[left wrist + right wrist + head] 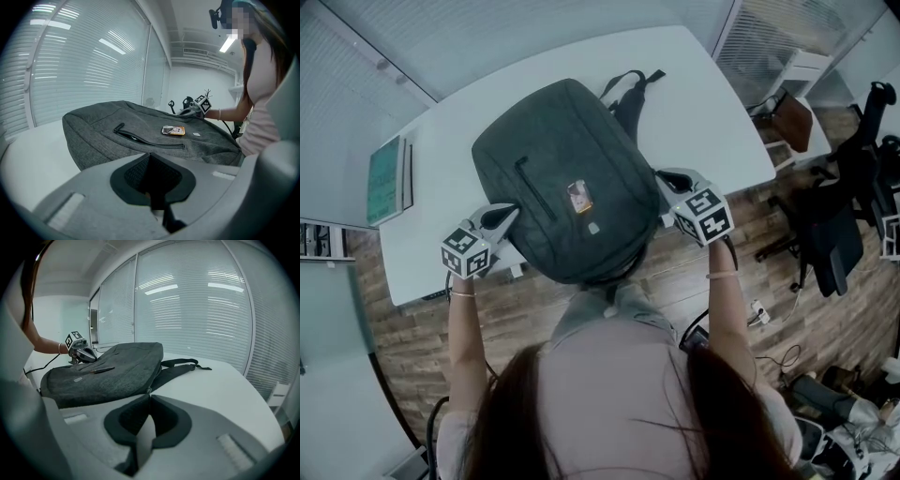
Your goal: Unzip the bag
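Closest to the camera is the person's long dark hair [609, 403], with both bare forearms reaching out toward a white table [703, 84]. Going left to right: a greenish book [387, 178] lies near the table's left end, well apart from everything else. Next is the left gripper [508, 215], with its tips right up against the left edge of the bag. Its own view shows the jaws pressed together with nothing between them. The bag [558, 178] is a dark grey backpack lying flat in the middle of the table, front side up. It has a front pocket zipper [525, 187] running along its length, a small orange-ish patch [579, 197] just beside that, and black straps [628, 94] trailing off the far end. The right gripper [664, 178] sits against the bag's right edge, jaws also closed tight. A little zipper pull [147, 391] on the side seam shows just past its tips, but I honestly can't tell if they're touching it. Off the table on the far right there's a black office chair [834, 234] on the wood floor [675, 272].
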{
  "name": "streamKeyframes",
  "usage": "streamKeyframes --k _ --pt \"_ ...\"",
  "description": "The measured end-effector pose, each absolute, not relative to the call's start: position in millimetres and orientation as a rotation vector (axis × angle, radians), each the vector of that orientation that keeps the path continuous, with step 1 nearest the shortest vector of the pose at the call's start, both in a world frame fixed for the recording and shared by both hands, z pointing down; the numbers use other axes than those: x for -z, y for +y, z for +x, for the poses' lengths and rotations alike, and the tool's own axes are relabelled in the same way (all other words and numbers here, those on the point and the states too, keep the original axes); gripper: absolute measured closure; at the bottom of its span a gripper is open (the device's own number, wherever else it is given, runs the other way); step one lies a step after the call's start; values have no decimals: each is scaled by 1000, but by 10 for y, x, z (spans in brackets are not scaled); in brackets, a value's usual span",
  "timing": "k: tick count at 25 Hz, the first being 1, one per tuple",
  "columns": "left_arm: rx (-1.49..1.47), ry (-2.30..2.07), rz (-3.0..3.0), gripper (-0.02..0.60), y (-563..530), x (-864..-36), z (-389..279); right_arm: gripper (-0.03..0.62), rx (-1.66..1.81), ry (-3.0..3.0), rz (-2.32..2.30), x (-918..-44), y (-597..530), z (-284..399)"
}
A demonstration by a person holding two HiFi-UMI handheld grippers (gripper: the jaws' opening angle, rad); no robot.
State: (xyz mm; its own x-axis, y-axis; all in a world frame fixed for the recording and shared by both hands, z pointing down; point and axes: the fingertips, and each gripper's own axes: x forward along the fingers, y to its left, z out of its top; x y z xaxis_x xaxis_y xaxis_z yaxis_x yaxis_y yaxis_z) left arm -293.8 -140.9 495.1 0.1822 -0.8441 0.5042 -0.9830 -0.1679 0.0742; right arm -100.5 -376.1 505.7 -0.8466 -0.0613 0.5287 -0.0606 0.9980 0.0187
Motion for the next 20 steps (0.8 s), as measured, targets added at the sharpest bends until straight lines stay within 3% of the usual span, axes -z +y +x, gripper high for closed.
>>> streamKeyframes --k 20 --pt "-510 -1682 2097 572 -1402 -4989 -2935 582 67 -2570 9 -5077 -3879 -1270"
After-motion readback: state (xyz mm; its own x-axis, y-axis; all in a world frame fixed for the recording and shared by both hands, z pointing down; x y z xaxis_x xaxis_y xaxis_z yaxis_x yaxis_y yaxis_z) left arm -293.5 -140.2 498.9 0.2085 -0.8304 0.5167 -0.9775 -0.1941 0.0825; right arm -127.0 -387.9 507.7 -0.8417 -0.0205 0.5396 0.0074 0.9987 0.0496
